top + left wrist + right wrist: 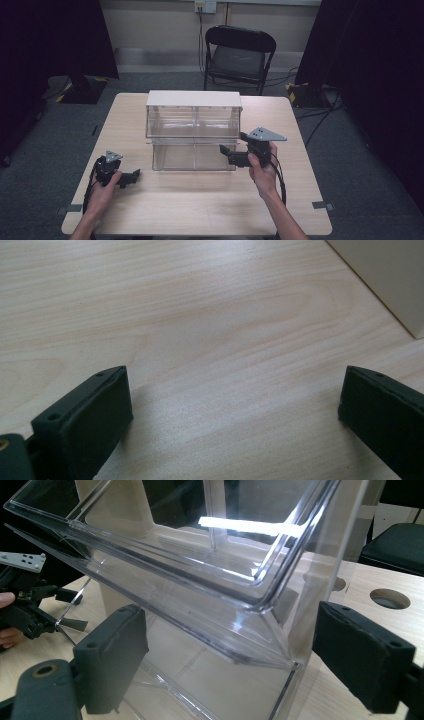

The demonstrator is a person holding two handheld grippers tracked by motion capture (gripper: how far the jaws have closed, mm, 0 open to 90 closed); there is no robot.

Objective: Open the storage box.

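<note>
A clear two-tier display bin [193, 137] with a white top is found standing at the middle of the wooden table [200, 200], well apart from the near edge. The right gripper [231, 152] is held at the bin's front right corner, at the level of the lower tier; in the right gripper view its jaws are spread wide, one to either side of the clear corner edge [280, 625], with nothing pinched. The left gripper [131, 176] is rested low on the table near the bin's front left, apart from it; its jaws are likewise spread over bare wood, with a pale panel [385, 275] noted at the upper right.

The step in hand is judged to be the approach to the bin's right corner. A closing of the jaws on that clear wall is called for next, squarely, since the smooth plastic is likely to slip.
</note>
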